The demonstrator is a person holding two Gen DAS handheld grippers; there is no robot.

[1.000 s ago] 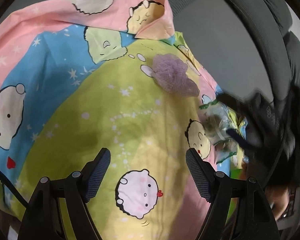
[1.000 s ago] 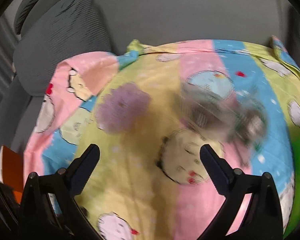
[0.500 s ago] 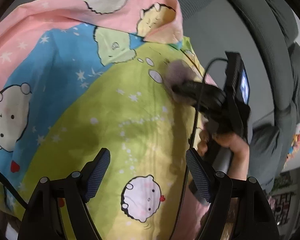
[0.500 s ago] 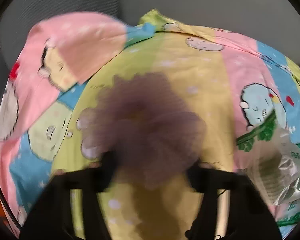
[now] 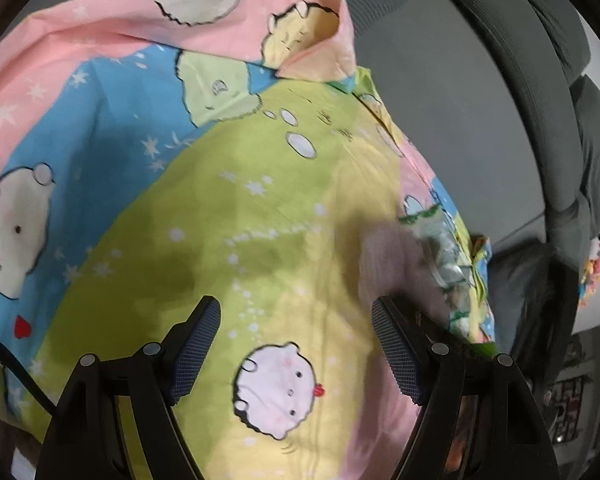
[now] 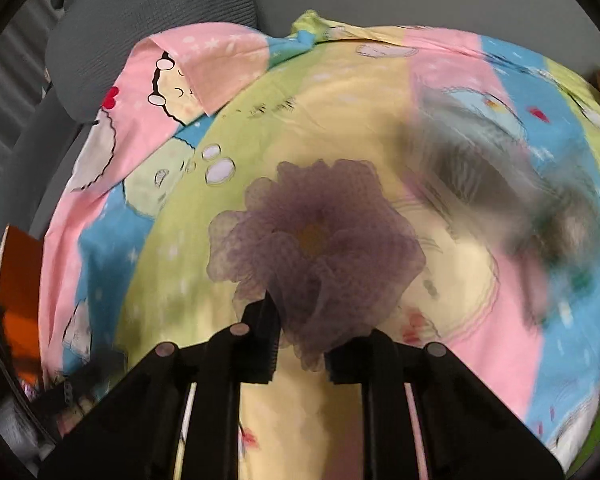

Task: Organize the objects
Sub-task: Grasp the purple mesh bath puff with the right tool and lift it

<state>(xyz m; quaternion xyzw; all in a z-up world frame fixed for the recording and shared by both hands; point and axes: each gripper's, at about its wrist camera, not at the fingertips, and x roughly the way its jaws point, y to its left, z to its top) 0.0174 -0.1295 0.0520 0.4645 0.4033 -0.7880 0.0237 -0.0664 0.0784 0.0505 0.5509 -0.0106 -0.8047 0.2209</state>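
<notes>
A purple mesh scrunchie (image 6: 316, 244) hangs in my right gripper (image 6: 300, 354), whose fingers are closed on its lower edge, above the colourful cartoon sheet (image 6: 340, 112). In the left wrist view it shows only as a blurred pale purple smear (image 5: 384, 252) right of centre. My left gripper (image 5: 296, 340) is open and empty over the sheet (image 5: 220, 220). A crinkly clear plastic packet (image 5: 448, 256) lies at the sheet's right edge; in the right wrist view it is a grey blur (image 6: 500, 200).
The sheet covers a grey sofa; its back cushions (image 5: 540, 80) rise at the right and a grey cushion (image 6: 152, 20) shows at upper left. An orange object (image 6: 18, 276) sits at the left edge. A folded pink corner (image 5: 312, 32) stands up.
My right gripper closed on the purple scrunchie and lifted it off the sheet, moving it toward the near right. The left gripper has stayed open in place.
</notes>
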